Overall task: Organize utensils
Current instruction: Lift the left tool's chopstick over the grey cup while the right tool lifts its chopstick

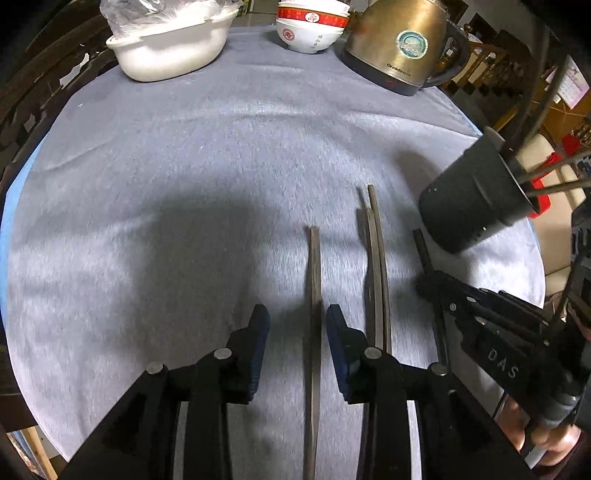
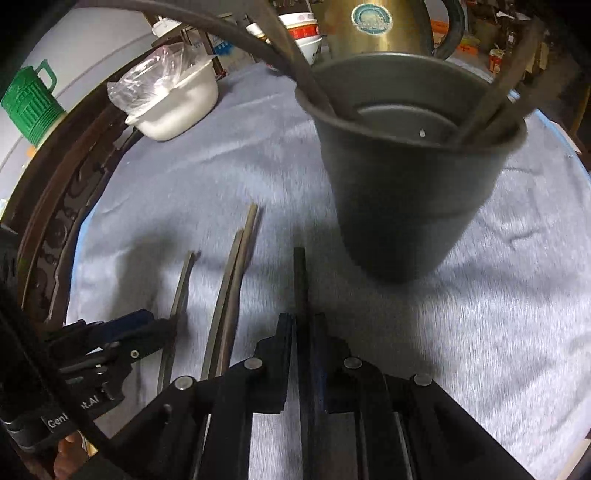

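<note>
We take the grey cloth (image 1: 221,147) over the table as our landmark. At its far edge stand a brass-coloured kettle (image 1: 402,40), a white tub (image 1: 173,48) with clear plastic in it, and stacked red-and-white bowls (image 1: 312,26). On the cloth's right part stands the dark holder cup (image 2: 399,184), upright, with several dark utensils leaning inside against its rim.

Four chopsticks lie on the cloth just left of the cup, all pointing toward the far edge. A crossed pair (image 1: 376,266) lies in the middle of that group, touching each other. A single chopstick (image 1: 314,295) lies left of the pair and runs between the fingers of the left gripper (image 1: 297,332) — its jaws stand narrowly apart with a visible gap on either side, so the pads are not pressing on it.

The darkest chopstick (image 2: 300,280) lies nearest the cup. The right gripper (image 2: 303,332) is closed on it — both pads sit tight against its sides, the stick projecting forward toward the cup's base.
</note>
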The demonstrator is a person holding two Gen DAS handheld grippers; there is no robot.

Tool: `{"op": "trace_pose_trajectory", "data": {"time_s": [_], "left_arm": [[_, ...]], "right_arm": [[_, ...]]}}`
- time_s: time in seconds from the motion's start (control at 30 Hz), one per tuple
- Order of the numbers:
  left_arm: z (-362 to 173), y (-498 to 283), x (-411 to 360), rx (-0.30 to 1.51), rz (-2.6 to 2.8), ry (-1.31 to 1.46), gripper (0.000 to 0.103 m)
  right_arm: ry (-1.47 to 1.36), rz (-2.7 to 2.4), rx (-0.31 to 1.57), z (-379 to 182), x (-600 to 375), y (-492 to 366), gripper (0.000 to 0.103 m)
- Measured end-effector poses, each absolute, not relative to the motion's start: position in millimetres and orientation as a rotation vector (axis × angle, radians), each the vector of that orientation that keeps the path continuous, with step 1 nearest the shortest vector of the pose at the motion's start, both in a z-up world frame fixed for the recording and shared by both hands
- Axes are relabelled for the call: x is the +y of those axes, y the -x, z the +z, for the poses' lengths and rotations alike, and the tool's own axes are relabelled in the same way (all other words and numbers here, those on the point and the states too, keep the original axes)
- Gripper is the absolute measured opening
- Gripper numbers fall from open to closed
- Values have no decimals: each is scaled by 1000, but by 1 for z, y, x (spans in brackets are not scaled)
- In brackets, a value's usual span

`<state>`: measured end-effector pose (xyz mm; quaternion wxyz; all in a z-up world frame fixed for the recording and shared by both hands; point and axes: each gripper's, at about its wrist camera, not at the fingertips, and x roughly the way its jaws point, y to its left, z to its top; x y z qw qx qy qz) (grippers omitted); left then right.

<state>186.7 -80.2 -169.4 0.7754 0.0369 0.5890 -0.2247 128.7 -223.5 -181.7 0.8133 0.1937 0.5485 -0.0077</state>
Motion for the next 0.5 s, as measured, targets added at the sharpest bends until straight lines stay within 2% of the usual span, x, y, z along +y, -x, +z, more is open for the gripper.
{"op": "trace_pose_trajectory", "data": {"time_s": [0.13, 0.17, 0.2, 0.23, 0.27, 0.5], "left_arm": [[-172, -194, -86, 1261, -492, -66, 33], [-173, -196, -85, 1259, -492, -59, 30], [-173, -197, -84, 1255, -491, -57, 24], [-171, -194, -80, 1253, -490, -60, 11], [-173, -195, -80, 1254, -485, -66, 6], [-143, -180, -63, 1155, -478, -47, 5]], "right_arm": [[-399, -23, 1172, -182, -224, -133, 9], [-392, -16, 1171, -182, -224, -134, 9], [-388, -12, 1172, -182, -224, -136, 9], [-386, -9, 1171, -182, -224, -136, 7], [-386, -11, 1168, -181, -224, -135, 7], [-414, 41, 1044, -146, -239, -110, 7]]}}
